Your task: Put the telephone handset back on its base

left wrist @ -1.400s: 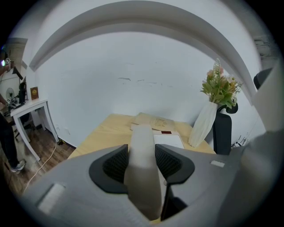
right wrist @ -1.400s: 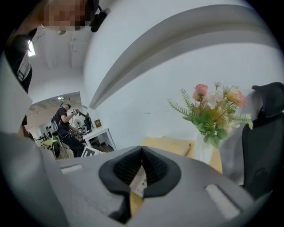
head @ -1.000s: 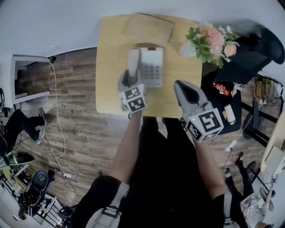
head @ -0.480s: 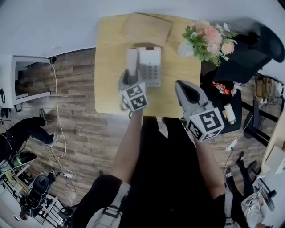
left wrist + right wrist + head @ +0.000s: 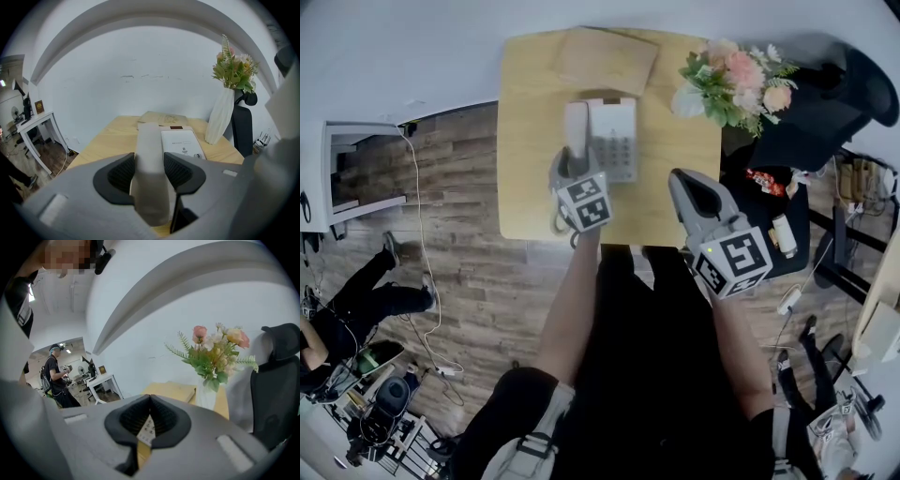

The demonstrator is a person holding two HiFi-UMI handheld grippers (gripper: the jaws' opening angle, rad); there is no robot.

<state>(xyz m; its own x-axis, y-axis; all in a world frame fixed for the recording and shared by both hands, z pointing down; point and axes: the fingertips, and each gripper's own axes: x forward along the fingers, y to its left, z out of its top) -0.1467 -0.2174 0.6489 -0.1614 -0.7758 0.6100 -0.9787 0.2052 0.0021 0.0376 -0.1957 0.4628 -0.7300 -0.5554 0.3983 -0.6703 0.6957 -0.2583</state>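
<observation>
Our left gripper (image 5: 150, 172) clamps the telephone handset (image 5: 149, 140) just over the left side of its base (image 5: 182, 143); our right gripper (image 5: 149, 414) is closed and empty. Released while skewed, the handset could slide onto the table (image 5: 108, 138)

At your table (image 5: 525, 202) almost nothing changes: in the head view it slides a touch toward the left of the frame, and the telephone base (image 5: 614, 141) and the flowers (image 5: 736, 80) slide with it. The clear change is on the wooden floor (image 5: 469, 187) at the far left. The person in dark clothes (image 5: 394, 300) there moves, their legs now stretch out lower in the frame, and more of their body shows at the edge.
</observation>
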